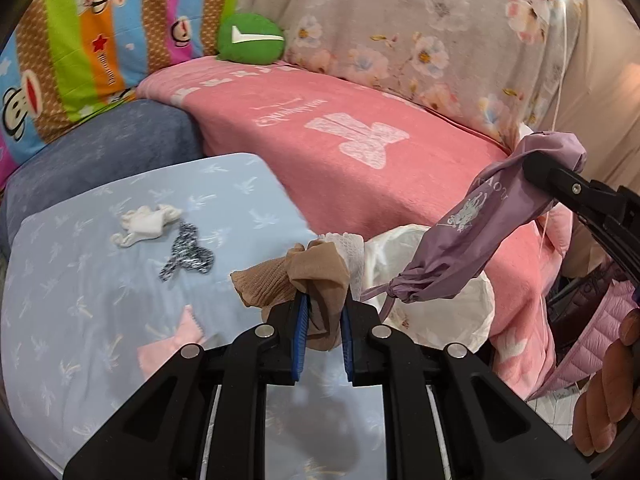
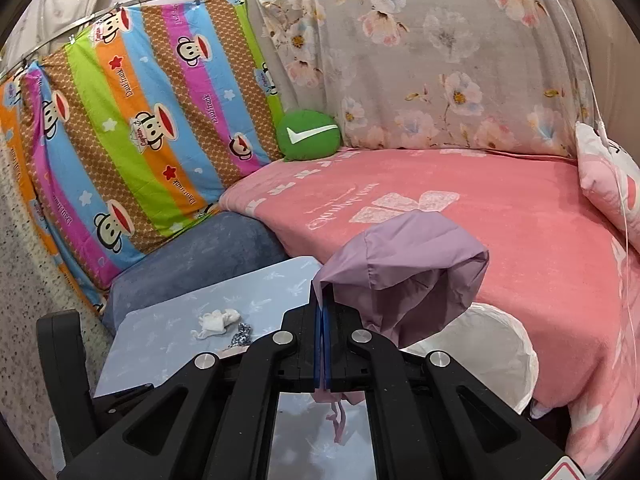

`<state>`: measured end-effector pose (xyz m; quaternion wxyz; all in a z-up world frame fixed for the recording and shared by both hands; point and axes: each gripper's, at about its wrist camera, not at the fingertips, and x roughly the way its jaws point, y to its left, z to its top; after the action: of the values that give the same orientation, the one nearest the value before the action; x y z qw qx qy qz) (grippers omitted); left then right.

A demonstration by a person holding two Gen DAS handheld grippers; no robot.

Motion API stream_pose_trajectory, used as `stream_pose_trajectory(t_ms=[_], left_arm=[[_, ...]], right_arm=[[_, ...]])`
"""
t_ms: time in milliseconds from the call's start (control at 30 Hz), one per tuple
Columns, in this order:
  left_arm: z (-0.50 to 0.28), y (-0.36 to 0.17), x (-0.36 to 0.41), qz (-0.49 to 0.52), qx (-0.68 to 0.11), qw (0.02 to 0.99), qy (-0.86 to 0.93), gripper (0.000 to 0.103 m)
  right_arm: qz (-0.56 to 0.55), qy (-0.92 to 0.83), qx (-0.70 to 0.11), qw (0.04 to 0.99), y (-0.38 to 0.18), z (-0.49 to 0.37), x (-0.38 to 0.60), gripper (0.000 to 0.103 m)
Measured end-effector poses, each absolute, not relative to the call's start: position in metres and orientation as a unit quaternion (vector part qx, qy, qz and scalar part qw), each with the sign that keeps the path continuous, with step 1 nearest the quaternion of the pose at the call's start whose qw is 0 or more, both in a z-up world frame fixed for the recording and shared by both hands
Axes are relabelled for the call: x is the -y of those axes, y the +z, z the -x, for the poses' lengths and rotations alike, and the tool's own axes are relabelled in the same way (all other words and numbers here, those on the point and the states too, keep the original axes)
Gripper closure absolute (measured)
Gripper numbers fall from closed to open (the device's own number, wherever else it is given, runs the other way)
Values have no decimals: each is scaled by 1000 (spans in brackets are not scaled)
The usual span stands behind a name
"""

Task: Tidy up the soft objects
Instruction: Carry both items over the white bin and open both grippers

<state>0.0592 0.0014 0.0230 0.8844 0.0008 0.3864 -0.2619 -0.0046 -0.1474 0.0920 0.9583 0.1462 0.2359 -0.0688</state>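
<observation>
My left gripper (image 1: 323, 308) is shut on a beige nylon stocking (image 1: 296, 276) with a white lace band, held above the light blue sheet (image 1: 80, 320). My right gripper (image 2: 322, 300) is shut on the rim of a purple drawstring bag (image 2: 404, 276), which hangs open-mouthed to the right of the stocking (image 1: 472, 232). A white sock (image 1: 146, 224) and a black-and-white sock (image 1: 186, 254) lie on the blue sheet; both also show in the right wrist view as the white sock (image 2: 218, 320) and the patterned sock (image 2: 240, 336). A pink cloth (image 1: 172, 348) lies near the left fingers.
A white bag (image 1: 440, 304) sits under the purple bag by the pink blanket (image 1: 360, 152). A green round cushion (image 1: 250, 38) rests at the back. A striped monkey-print sheet (image 2: 132, 128) and a floral sheet (image 2: 440, 60) hang behind. A person's hand (image 1: 604, 392) shows at right.
</observation>
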Motion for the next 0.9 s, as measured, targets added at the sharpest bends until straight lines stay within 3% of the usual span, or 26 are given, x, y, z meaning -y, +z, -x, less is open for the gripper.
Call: stream_pose_trajectory(t_ms=[900], left_arm=[[-64, 10, 136, -82, -399, 836, -367, 87]], right_arm=[[-185, -175, -229, 940, 74, 22, 265, 102]])
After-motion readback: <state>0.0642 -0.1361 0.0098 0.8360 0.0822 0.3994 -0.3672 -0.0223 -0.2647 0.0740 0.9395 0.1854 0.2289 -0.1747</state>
